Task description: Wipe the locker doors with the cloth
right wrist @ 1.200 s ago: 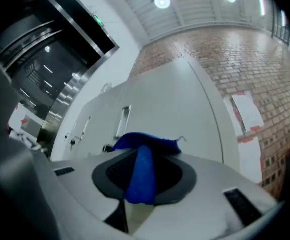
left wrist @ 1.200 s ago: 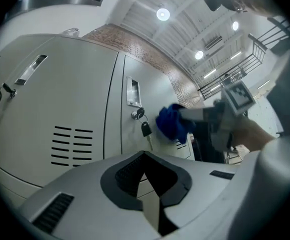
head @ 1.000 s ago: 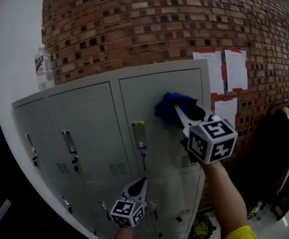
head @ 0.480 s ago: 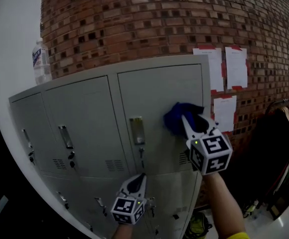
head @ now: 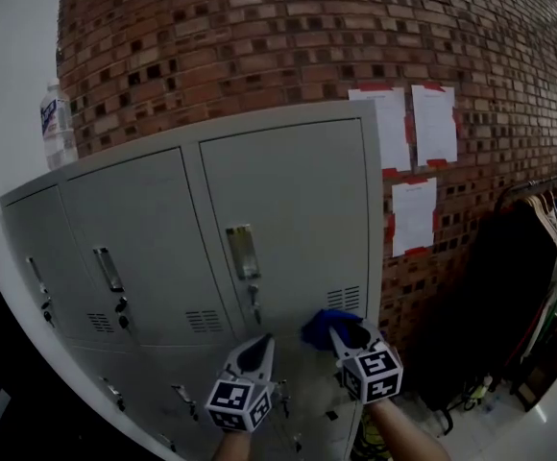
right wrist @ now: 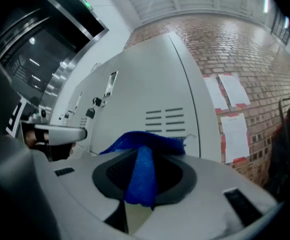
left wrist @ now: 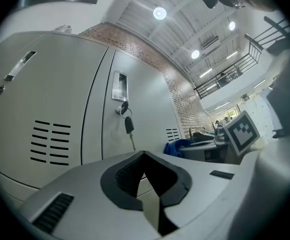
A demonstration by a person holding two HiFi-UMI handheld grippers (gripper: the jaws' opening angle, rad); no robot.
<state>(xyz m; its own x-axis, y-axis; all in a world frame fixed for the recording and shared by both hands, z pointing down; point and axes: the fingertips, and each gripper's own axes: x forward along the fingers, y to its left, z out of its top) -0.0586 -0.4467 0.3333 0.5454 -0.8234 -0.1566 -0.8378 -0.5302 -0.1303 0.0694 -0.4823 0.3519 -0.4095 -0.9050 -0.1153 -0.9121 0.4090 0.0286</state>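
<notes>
A row of grey lockers (head: 163, 248) stands against a brick wall. My right gripper (head: 339, 330) is shut on a blue cloth (head: 323, 326) and presses it against the bottom of the right-hand upper door (head: 298, 209), just under its vent slots. In the right gripper view the cloth (right wrist: 144, 143) bunches over the jaw tips of the right gripper (right wrist: 141, 156), close to the vents (right wrist: 164, 120). My left gripper (head: 257, 348) hangs beside it, lower left, shut and holding nothing. The left gripper (left wrist: 144, 156) points at the door with a key (left wrist: 129, 127) hanging in its lock.
A water bottle (head: 56, 123) stands on top of the lockers at the left. Paper sheets (head: 403, 128) are taped to the brick wall right of the lockers. A rack of dark clothes (head: 538, 257) fills the far right. More locker doors (head: 298, 411) lie below.
The right gripper has dragged the blue cloth down the right door, from its upper half to the bottom edge below the vents. The left gripper has stayed low, beside it.
</notes>
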